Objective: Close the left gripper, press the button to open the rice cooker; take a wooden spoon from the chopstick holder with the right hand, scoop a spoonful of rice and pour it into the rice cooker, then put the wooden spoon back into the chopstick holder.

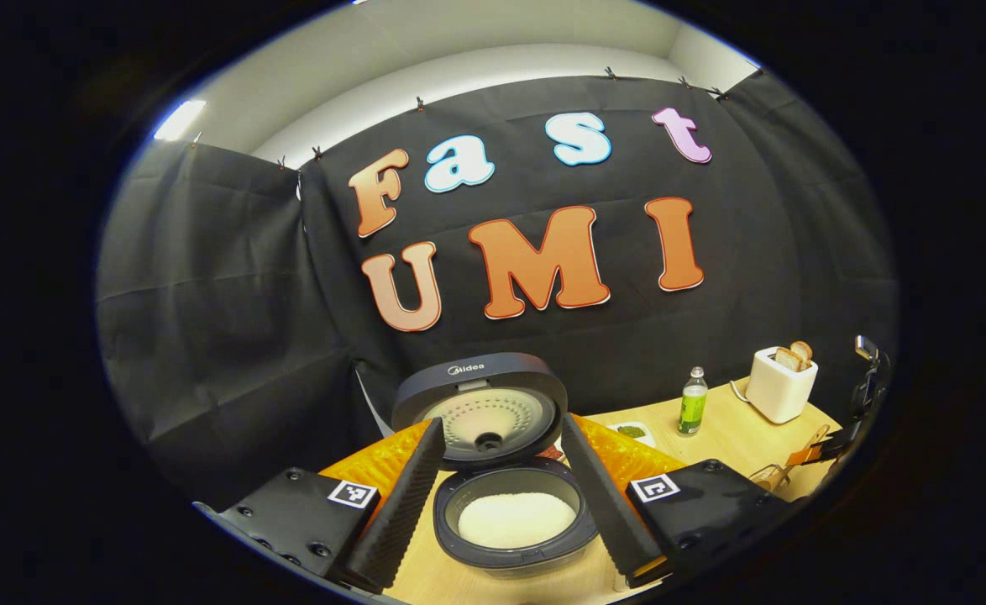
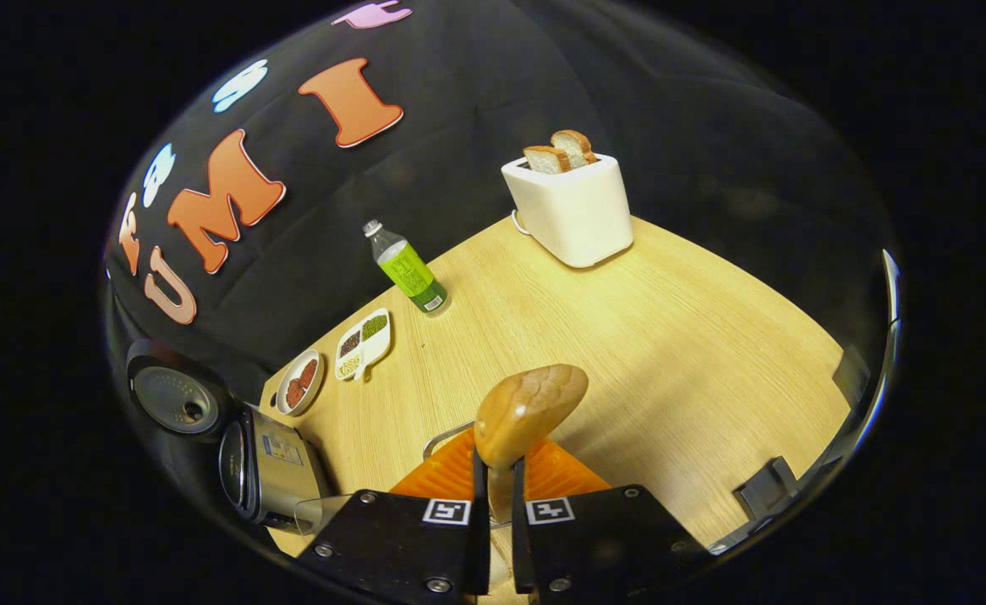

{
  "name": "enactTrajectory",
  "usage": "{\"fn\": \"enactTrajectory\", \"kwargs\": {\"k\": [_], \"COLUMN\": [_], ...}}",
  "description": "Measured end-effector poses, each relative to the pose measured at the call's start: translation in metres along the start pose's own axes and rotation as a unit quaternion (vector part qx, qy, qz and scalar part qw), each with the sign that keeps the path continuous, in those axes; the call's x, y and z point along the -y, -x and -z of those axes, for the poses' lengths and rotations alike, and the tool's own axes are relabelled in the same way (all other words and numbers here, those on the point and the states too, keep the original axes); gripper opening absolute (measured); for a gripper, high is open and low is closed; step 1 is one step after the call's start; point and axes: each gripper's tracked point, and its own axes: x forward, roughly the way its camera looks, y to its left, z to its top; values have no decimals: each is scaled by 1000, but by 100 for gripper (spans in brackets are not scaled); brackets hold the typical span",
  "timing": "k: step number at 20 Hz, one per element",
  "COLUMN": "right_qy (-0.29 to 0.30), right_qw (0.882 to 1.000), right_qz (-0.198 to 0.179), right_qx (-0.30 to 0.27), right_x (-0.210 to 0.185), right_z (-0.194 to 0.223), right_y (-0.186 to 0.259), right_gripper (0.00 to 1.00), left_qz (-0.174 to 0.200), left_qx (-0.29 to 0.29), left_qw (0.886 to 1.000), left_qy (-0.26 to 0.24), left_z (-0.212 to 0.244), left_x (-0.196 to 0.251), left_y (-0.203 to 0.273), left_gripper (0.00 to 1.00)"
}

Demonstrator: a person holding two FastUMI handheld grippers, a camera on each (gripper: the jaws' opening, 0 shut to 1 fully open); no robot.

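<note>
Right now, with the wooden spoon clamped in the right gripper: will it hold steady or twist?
Probably stiff: the wooden spoon looks like solid carved wood, so no flex. It may pivot, since the right gripper pinches only the narrow handle below a broad bowl. Its smooth, glossy surface hints at some slip. It likely stays light while the bowl looks empty.

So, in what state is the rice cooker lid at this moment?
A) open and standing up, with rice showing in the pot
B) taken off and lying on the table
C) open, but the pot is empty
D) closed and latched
A: in the left gripper view the rice cooker lid stands raised behind the pot, and white rice lies inside it.
</note>
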Motion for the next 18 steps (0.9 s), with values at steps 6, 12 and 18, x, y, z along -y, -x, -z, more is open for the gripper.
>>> {"fn": "enactTrajectory", "kwargs": {"k": [6,12,18], "right_qy": [-2,14,47], "right_qw": [999,996,994], "right_qz": [-7,-45,-61], "right_qx": [38,82,81], "right_x": [-12,-44,-70], "right_z": [-33,-59,-50], "right_y": [34,80,90], "right_gripper": [8,8,8], "left_qz": [1,-4,-19], "left_qx": [0,-26,-37], "left_qw": [1000,998,996], "left_qy": [22,63,82], "left_z": [6,27,38], "left_x": [-11,-30,-51], "left_y": [-4,-11,-17], "left_gripper": [85,85,98]}}
